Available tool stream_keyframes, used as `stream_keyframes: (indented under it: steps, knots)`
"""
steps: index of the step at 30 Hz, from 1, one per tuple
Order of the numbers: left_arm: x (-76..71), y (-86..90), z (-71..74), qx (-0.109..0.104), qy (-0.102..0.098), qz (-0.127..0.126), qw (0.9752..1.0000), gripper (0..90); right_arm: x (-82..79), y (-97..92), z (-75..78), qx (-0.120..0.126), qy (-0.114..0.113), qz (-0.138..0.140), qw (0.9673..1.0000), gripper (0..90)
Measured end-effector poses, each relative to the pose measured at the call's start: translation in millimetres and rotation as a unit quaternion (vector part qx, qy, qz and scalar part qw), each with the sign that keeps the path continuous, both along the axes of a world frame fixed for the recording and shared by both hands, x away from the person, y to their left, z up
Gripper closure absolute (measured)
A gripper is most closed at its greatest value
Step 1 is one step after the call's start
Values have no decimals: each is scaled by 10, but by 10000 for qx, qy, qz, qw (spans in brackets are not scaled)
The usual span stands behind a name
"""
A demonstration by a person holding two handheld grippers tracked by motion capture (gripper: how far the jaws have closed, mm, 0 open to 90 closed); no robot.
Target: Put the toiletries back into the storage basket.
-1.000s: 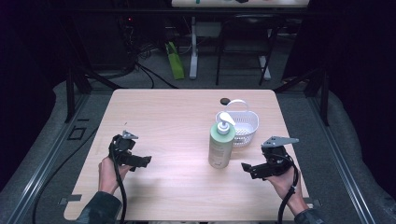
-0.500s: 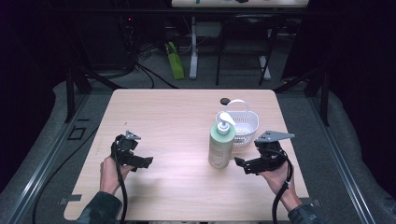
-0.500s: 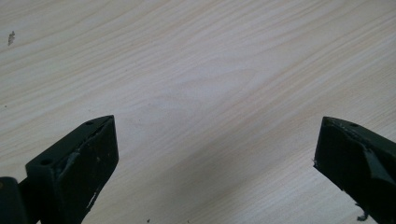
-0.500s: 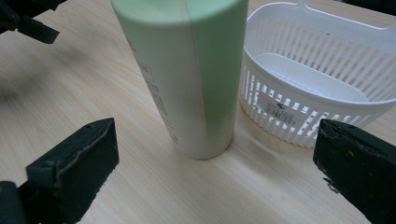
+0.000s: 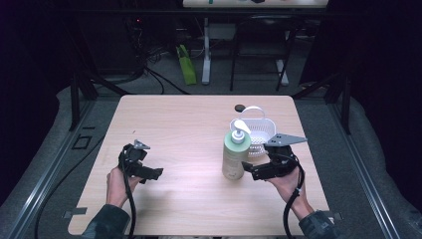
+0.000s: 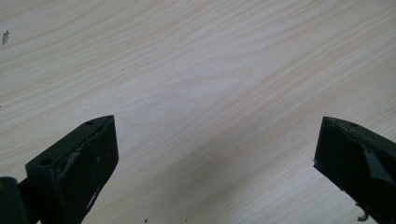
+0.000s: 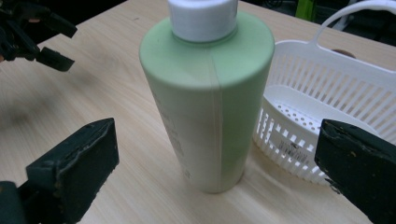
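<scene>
Two hand-held grippers are working over the wooden surface (image 5: 199, 129), and the right hand-held gripper (image 5: 249, 171) is the one that has been moving: over the past second it has been sliding in from the right edge toward the green pump bottle (image 5: 235, 155), and its jaw tips are now sitting just beside the bottle's lower body in the high view. Its own view is showing the bottle (image 7: 208, 102) standing upright between the two black jaws, which are spread wide and not yet touching it, so nothing is being held. That closing of the gap is suggesting, to my reading, that a grasp of the bottle is being lined up, with a little more forward travel needed before squeezing. The bottle is standing on the surface right in front of the white slotted basket (image 5: 259, 130), close enough that the two are looking nearly in contact, and the basket (image 7: 327, 102) is lying empty behind it. The left hand-held gripper (image 5: 149, 173) is staying put at the near left, jaws wide apart over bare wood (image 6: 196, 84), holding nothing.
</scene>
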State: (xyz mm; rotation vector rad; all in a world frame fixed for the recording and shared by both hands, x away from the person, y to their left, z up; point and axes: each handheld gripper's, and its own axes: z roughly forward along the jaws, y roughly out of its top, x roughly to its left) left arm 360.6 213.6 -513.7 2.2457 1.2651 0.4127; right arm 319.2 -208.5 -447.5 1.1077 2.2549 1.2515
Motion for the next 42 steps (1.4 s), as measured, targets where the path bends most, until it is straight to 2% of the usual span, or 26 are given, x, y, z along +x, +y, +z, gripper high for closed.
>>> stream_keyframes:
  steps: [18, 23, 32, 37, 42]
  knots:
    - [-6, -4, 1, 1, -7, -38, 10000, 0, 157, 170, 67, 134, -292, 17, 9995, 0]
    - [-6, -10, -3, 19, 12, -68, 10000, 0, 195, 201, 93, 239, -384, -14, 9990, 6]
    - [-6, -27, -5, 54, 20, -91, 9999, 0, 230, 223, 144, 431, -595, -75, 9973, 144]
    - [-7, -37, -6, 51, 9, -103, 9999, 0, 232, 229, 181, 587, -710, -157, 9956, 286]
    - [-5, -38, -10, 61, 27, -119, 9999, 0, 246, 246, 214, 719, -826, -170, 9938, 376]
